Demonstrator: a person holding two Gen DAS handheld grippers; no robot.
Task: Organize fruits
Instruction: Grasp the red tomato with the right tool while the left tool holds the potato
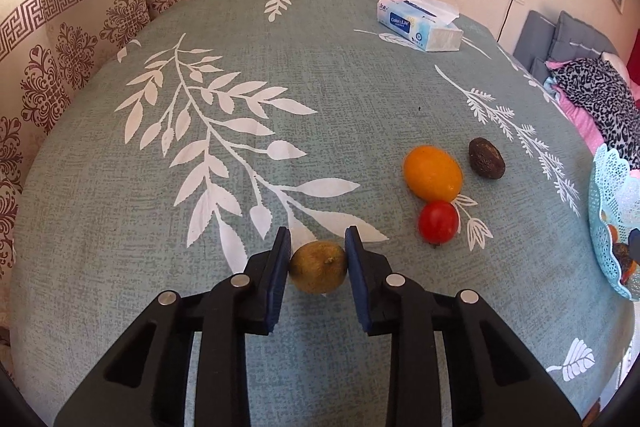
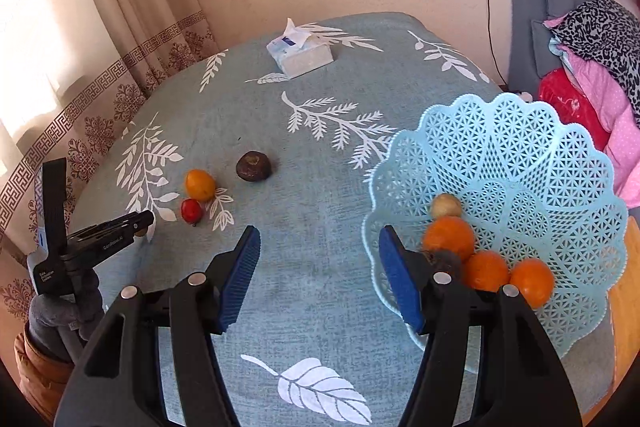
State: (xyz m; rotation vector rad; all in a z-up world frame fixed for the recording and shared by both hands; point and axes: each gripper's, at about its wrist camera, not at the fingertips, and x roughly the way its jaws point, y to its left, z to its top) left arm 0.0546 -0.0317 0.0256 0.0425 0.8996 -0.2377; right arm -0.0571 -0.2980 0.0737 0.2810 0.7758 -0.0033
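Now the left tongs (image 1: 318, 259) clench the brownish fruit (image 1: 318, 267) for carrying to the basket (image 2: 560, 163); the right tongs (image 2: 320, 251) hang released, empty.

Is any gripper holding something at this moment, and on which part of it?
The left gripper holds the small yellow-brown fruit, its pads pressing the fruit's two opposite sides. The right gripper stands open and holds nothing.

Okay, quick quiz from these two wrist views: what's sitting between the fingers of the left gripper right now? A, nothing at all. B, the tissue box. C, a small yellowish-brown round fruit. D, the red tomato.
C: the left gripper has its blue pads pressed on either side of the small yellowish-brown fruit, while the red tomato and tissue box lie apart on the tablecloth.
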